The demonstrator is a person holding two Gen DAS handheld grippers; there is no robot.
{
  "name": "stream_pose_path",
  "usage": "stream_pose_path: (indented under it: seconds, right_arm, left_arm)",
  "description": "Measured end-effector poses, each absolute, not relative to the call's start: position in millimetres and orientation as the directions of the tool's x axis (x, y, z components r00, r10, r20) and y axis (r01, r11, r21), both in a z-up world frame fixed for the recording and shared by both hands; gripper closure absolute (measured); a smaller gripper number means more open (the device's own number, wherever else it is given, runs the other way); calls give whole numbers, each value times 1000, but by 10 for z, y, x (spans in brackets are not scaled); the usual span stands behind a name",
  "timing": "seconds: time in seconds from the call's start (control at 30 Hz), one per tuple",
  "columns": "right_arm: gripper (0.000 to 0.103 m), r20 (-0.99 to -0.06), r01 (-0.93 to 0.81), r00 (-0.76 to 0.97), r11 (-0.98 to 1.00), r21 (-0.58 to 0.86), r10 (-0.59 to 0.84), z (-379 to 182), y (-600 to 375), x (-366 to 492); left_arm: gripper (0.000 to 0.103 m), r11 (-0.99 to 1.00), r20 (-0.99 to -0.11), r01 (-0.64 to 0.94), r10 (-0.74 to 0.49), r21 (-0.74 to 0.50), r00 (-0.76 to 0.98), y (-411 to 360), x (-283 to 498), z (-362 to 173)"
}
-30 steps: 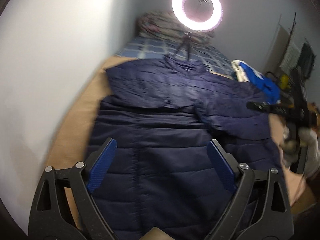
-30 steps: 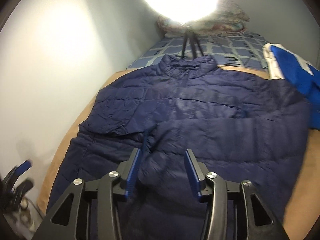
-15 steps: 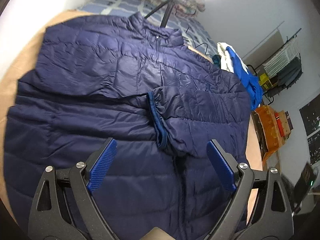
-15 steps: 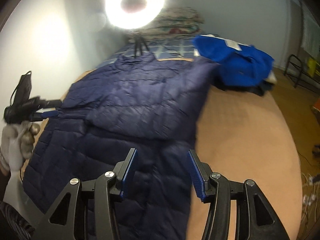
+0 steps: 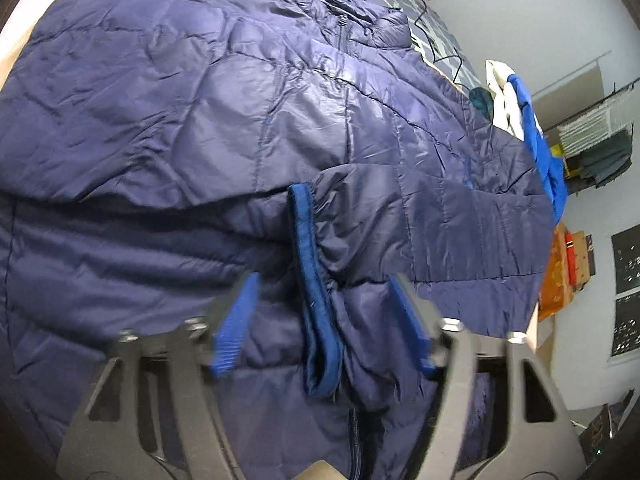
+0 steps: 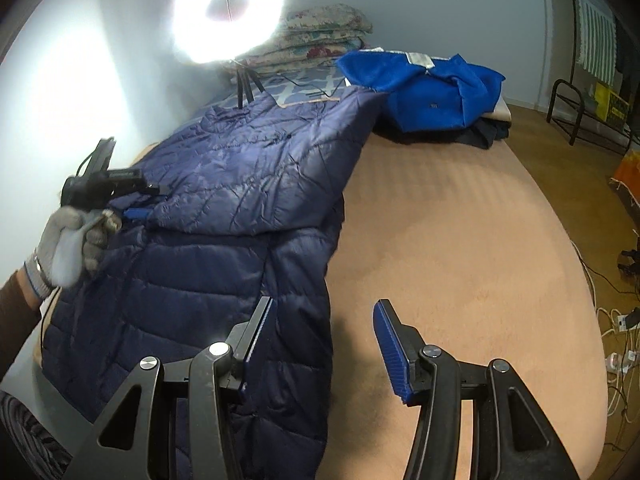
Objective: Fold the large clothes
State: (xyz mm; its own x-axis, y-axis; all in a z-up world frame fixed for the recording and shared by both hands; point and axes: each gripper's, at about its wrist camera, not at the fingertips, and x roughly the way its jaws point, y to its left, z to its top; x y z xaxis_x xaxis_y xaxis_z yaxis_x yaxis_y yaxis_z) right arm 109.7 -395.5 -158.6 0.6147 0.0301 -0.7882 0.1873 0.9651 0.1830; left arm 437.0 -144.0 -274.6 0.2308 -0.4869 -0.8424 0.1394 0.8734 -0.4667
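A navy puffer jacket [image 5: 248, 128] lies spread on the bed, one sleeve folded across its front. The sleeve's blue-lined cuff [image 5: 316, 312] stands between the fingers of my left gripper [image 5: 322, 284]. Its jaws are closing, with a gap still showing on both sides of the cuff. In the right wrist view the jacket [image 6: 224, 200] fills the left half, and a gloved hand [image 6: 68, 240] holds the left gripper [image 6: 146, 204] at the cuff. My right gripper [image 6: 324, 312] is open over the jacket's right side edge, one finger above the fabric and the other above the bed cover.
The tan bed cover [image 6: 460, 240] stretches to the right of the jacket. A pile of blue clothes [image 6: 424, 88] lies at the far side, with folded quilts [image 6: 320, 36] and a ring light on a tripod [image 6: 228, 8] behind. Cables lie on the floor [image 6: 616, 320].
My left gripper has dropped toward the folded sleeve and its jaws have narrowed around the cuff. The right gripper has swung from the jacket's middle to its right edge.
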Motion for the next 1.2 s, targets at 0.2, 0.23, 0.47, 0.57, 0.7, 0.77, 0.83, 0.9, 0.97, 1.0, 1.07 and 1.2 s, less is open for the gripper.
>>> stream_pose_path:
  seconds: [0.2,0.23,0.47,0.57,0.7,0.77,0.83,0.9,0.97,1.0,1.07,1.2]
  right_arm:
    - [50,-804,204,593,958,203,44,-1762,-3970,1094]
    - [50,-806,202,590,958,203,46,-1788,-3956,1100]
    - [50,-821,182,569,967,177,43,-1884,-3851,1135]
    - [50,-828,175,559,972,160,36,-1898,-3810,1146]
    - [50,-837,172,546,975,140,24,-1916,-3759,1154]
    - [50,-840,174,542,975,140,24,-1921,-3751,1167]
    - [50,-843,174,537,976,134,21,-1924,-3731,1185]
    - [50,-847,172,532,977,126,16,-1931,-3711,1203]
    - [50,-850,172,527,977,122,14,-1940,-3699,1227]
    - [50,-851,173,524,977,121,13,-1948,-3691,1237]
    - [50,-853,172,521,978,118,12,-1961,-3670,1249]
    - [50,-860,168,510,980,108,7,-2007,-3623,1283]
  left_arm:
    - [95,893,-836,179,-449,-412,316,-1469,4449,-2571]
    - [96,898,-831,191,-439,-396,341,-1459,4457,-2516]
    - [99,932,-812,188,-362,-309,458,-1218,4673,-2250]
    - [99,945,-806,160,-326,-284,494,-1083,4790,-2211]
    - [99,957,-802,115,-286,-266,524,-854,4973,-2243]
    - [99,964,-801,93,-261,-251,538,-755,5055,-2270]
    - [99,966,-797,75,-247,-247,551,-674,5088,-2276]
    - [99,965,-792,51,-242,-259,560,-551,5160,-2293]
    - [99,967,-793,30,-226,-254,566,-477,5225,-2312]
    - [99,969,-791,21,-213,-246,573,-441,5240,-2316]
    - [99,971,-791,-6,-190,-237,581,-350,5260,-2347]
    - [99,968,-805,-61,-167,-244,570,-178,5281,-2502]
